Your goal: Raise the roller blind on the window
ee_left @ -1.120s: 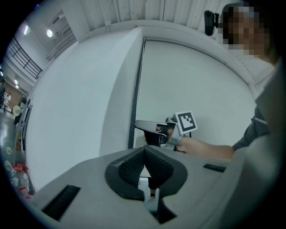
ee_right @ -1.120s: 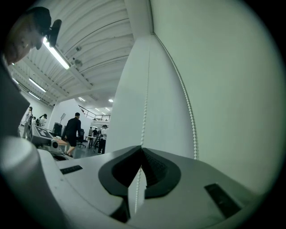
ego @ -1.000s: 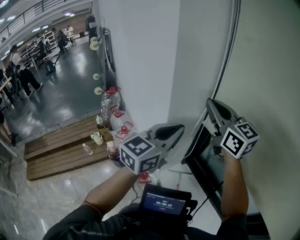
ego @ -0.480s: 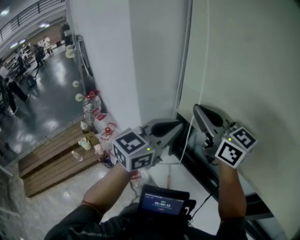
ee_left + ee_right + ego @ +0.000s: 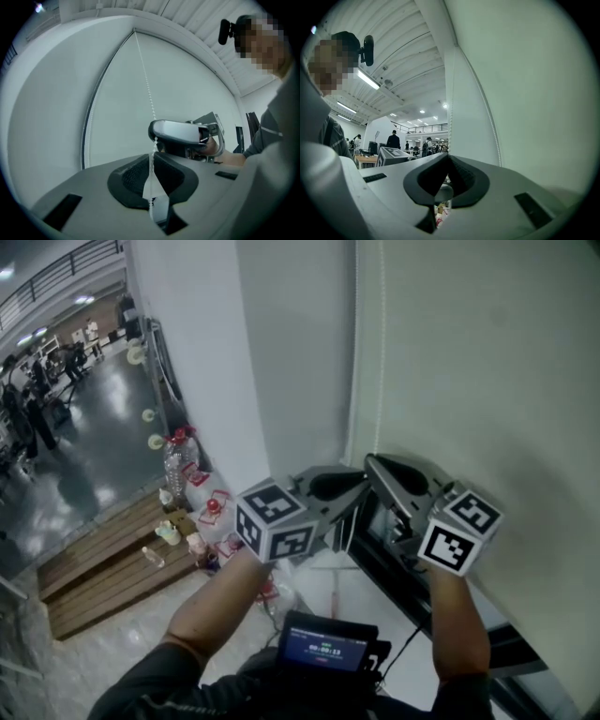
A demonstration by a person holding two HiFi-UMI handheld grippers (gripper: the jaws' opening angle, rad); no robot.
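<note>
at the left edge of the lowered roller blind (image 5: pixel 487 381), the bead chain (image 5: pixel 148 89) is just released by the opening left claw (image 5: pixel 151 158) and held clenched by the right claw (image 5: pixel 447 161); a fresh regrip is expected.

The blind (image 5: pixel 487 381) hangs as a flat sheet across the whole right side. The white wall (image 5: pixel 291 352) closes off its left, leaving a narrow corner where the two meet. The bead chain (image 5: pixel 381 352) hangs down that corner, with open air in front of it higher up.

The left gripper (image 5: pixel 152 157) has just been opening its fingers, and the chain runs loose in the slim gap between them. Just beyond, the right gripper (image 5: pixel 154 131) is clamped on the same chain and blocks the way ahead.

Below, the dark window frame (image 5: pixel 394 563) juts out from the blind. A device with a screen (image 5: pixel 326 648) sits close to the person's body. To the left the floor (image 5: pixel 94 456) lies open as far as a wooden platform (image 5: pixel 103 563) cluttered with bottles (image 5: pixel 178 465).
</note>
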